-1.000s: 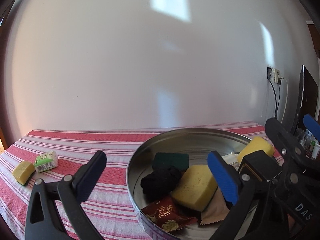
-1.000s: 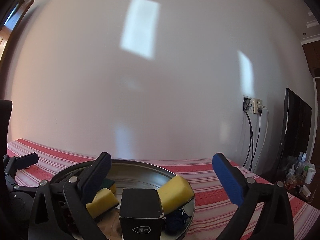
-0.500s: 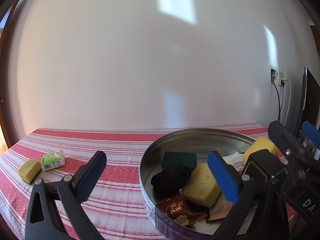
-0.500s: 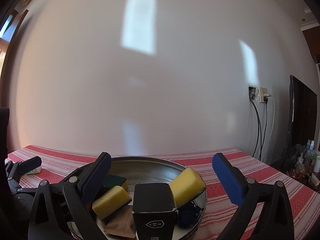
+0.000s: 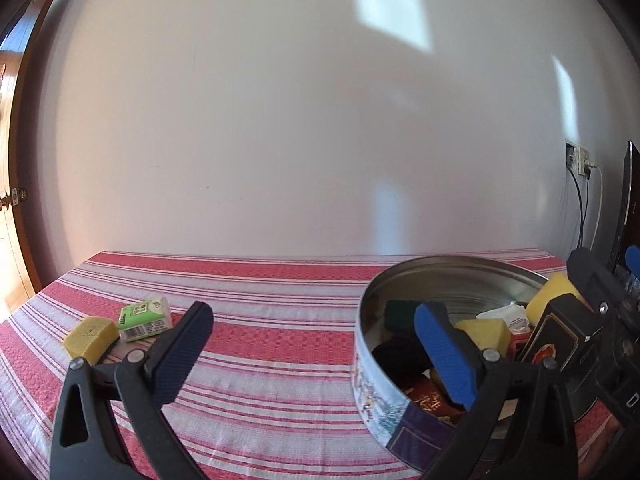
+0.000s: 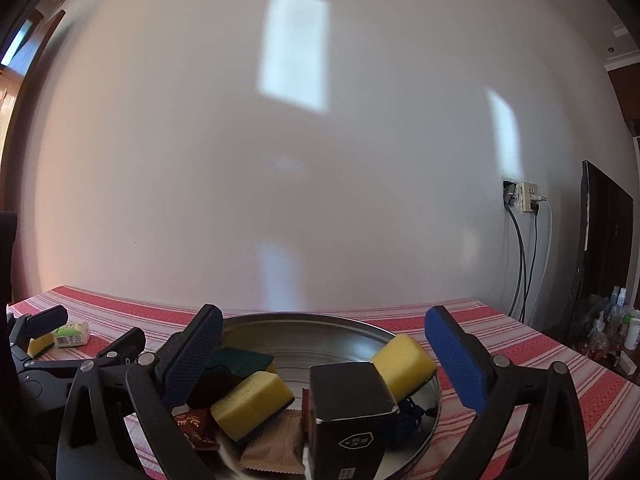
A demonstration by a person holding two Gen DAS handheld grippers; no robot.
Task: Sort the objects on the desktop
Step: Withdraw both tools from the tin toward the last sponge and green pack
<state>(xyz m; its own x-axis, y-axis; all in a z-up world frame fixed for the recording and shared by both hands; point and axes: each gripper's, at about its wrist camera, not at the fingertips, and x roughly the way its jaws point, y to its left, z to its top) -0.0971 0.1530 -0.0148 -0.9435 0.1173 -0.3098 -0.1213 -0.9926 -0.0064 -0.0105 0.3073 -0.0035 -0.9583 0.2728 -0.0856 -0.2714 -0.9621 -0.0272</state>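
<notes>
A red-and-white striped tablecloth [image 5: 256, 360] covers the table, which stands against a plain pale wall [image 5: 320, 140] marked by patches of sunlight; far right on that wall a socket with plugged-in cables [image 6: 528, 200] sits beside a dark flat screen [image 6: 604, 240]. The left gripper [image 5: 312, 354] hangs low over the cloth with its blue-padded fingers spread wide and nothing between them; its right finger reaches over the near left rim of the round metal tin [image 5: 460, 268]. The right gripper [image 6: 324, 354] is also spread wide and grips nothing, and a black cardboard box [image 6: 348, 404] stands upright between its fingers, at the tin's near edge, touching neither pad. Inside the tin lie a yellow sponge block [image 6: 250, 402], a second yellow sponge [image 6: 404, 362] leaning on the right rim, a dark green scouring pad [image 6: 240, 360], a black fabric bundle [image 6: 212, 386], a red printed sachet [image 6: 196, 428] and a tan foil sachet [image 6: 276, 448]. Well left of the tin, beyond the left gripper's left finger, a small green-and-white carton [image 5: 145, 318] lies on the cloth just beside a small yellow sponge piece [image 5: 90, 336].
</notes>
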